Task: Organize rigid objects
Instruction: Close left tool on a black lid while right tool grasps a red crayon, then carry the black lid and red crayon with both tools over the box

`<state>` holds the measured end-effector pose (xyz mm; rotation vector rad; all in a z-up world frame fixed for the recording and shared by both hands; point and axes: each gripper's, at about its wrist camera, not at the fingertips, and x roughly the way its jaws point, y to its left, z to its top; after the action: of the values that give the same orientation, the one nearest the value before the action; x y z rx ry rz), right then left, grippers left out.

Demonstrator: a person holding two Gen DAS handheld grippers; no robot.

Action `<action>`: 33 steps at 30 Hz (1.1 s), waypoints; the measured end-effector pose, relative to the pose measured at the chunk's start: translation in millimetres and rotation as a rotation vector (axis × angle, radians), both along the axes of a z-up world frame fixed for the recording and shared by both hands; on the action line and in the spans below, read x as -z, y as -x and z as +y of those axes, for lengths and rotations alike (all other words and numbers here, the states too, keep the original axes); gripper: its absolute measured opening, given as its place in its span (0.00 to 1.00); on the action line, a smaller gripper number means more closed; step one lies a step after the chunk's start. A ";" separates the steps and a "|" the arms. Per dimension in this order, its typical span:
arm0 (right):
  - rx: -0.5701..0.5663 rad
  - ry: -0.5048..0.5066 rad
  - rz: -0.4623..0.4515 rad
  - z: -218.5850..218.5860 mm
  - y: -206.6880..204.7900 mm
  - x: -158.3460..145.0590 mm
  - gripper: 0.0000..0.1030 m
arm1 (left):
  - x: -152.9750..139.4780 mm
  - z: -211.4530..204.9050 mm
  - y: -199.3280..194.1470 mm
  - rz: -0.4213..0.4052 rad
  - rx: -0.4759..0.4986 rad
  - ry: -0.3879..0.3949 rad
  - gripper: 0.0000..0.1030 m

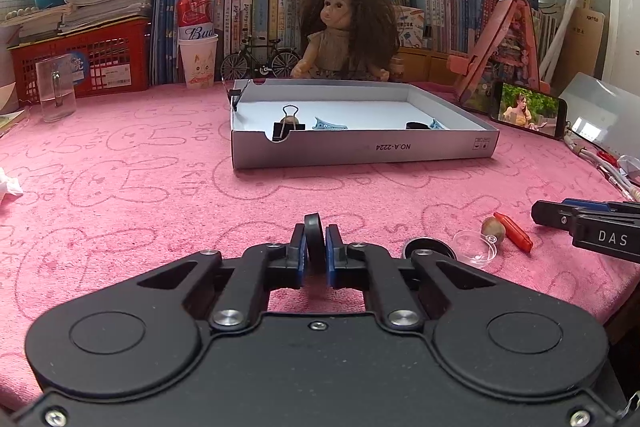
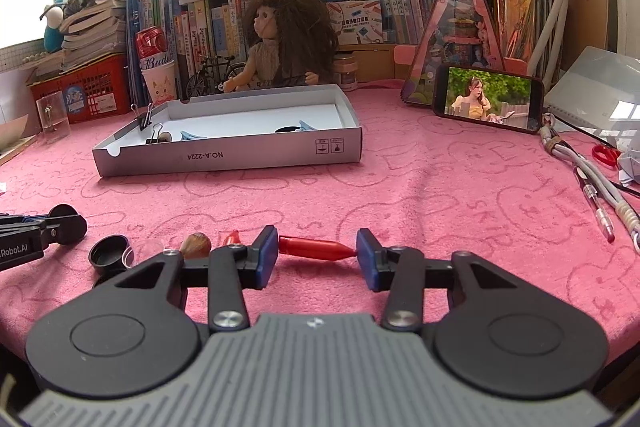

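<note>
My left tool (image 1: 316, 247) is clamped on a black disc (image 1: 313, 241) above the counter (image 1: 160, 187). My right tool (image 2: 317, 253), jaws apart, straddles the red cap (image 2: 316, 248); next I'd carry the disc to the box (image 1: 360, 149).

My left gripper (image 1: 316, 247) sits low over the surface with its blue-padded jaws closed on a thin black disc (image 1: 313, 241) standing on edge between them. My right gripper (image 2: 317, 253) sits equally low, level, with its jaws spread wide apart.
</note>
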<state>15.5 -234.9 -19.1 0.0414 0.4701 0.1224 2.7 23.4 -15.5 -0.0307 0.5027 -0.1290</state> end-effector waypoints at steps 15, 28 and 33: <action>0.005 0.001 -0.008 -0.9 -1.8 -1.2 0.47 | -0.2 -3.4 1.5 -0.003 0.002 -0.003 0.06; 0.004 0.001 -0.028 0.4 -5.9 -5.6 0.47 | -7.3 -1.8 -1.8 -0.012 -0.005 0.005 0.06; 0.000 0.002 -0.044 1.6 -11.4 -10.3 0.47 | -16.0 -1.2 -9.5 -0.024 -0.001 0.012 0.06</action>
<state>26.9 -233.2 -8.8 0.0367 0.4262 0.1226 12.2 22.3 0.4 -0.0412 0.4783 -0.1312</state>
